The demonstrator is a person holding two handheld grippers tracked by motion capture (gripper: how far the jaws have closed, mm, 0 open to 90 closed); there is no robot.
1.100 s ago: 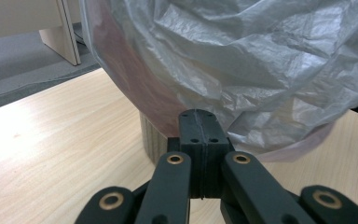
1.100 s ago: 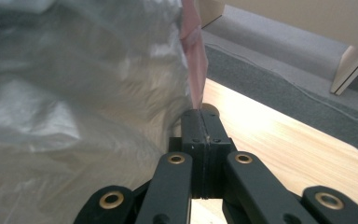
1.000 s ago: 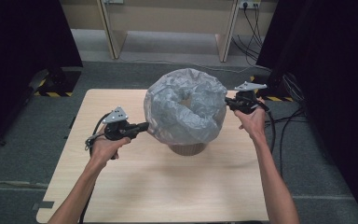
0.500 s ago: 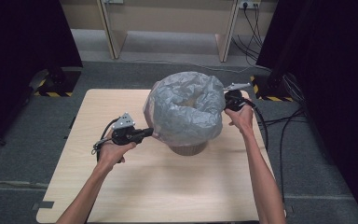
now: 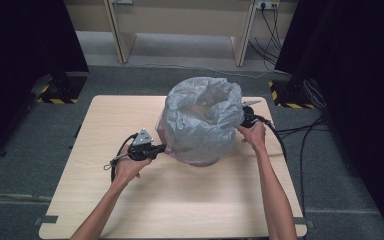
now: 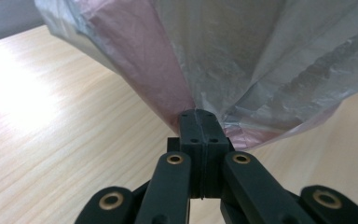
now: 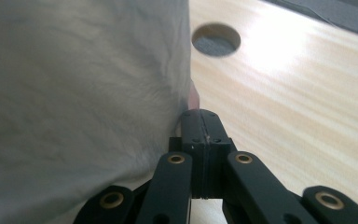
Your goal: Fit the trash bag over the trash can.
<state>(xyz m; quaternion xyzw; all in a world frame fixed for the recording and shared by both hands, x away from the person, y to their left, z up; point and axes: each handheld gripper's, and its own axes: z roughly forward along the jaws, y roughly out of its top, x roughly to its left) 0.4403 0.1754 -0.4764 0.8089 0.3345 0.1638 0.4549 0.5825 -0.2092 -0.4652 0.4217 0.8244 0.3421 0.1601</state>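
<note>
Grey plastic bag sits mid tabletop, toward the far side, pulled over a pinkish bin whose base just peeks out under the bag's hem. Left tongs are clamped shut on the bag's lower edge at its near-left side; in the left gripper view the jaws meet w/ film pinched between them, grey over a pink layer. Right tongs are likewise closed on the bag's edge at the right side; right gripper view shows film bunched against the closed tips.

Risks, as I judge them:
- Film is thin & stretched taut from both pinch points; pulling down unevenly could tear it at a grip.
- If one side slips out of the tongs, the hem prob. springs back up the bin wall.
- Hard downward tug on one side only could tip or drag the bin across the tabletop.

Contents: bag mouth is open at top, sagging inward; the inside looks empty, but can't tell for the bottom. Round hole in the tabletop lies just beyond the bag on the right.
</note>
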